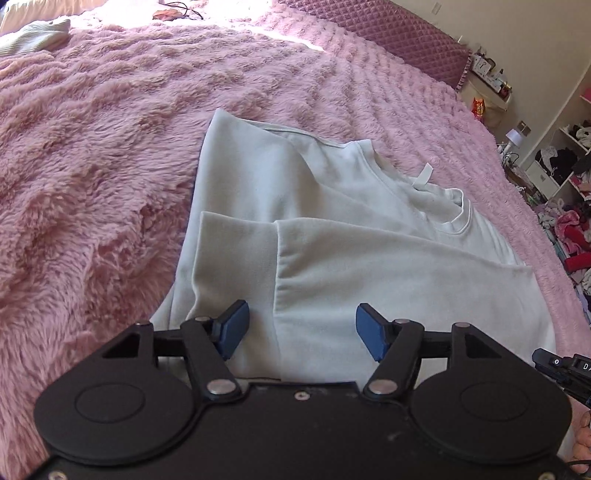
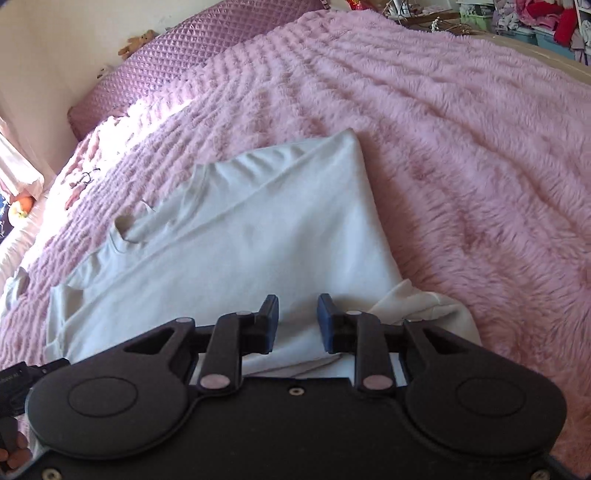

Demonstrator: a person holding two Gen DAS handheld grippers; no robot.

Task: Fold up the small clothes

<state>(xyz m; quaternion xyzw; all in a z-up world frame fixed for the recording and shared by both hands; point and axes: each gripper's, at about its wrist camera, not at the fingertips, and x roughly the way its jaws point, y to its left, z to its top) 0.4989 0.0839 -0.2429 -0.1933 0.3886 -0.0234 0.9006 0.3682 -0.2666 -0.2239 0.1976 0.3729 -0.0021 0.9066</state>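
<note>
Two grippers are held low over a pale sweatshirt (image 1: 332, 236) spread on a pink blanket (image 1: 92, 166): the left gripper (image 1: 302, 330) with jaws wide apart, the right gripper (image 2: 297, 322) with jaws narrowly apart, nothing clamped. Farther off, a quilted headboard (image 1: 388, 33) and cluttered shelves (image 1: 569, 158) are seen at right.

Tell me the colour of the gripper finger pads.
Blue, on black arms. The pads show best in the left wrist view, spread wide over the pale sweatshirt.
</note>
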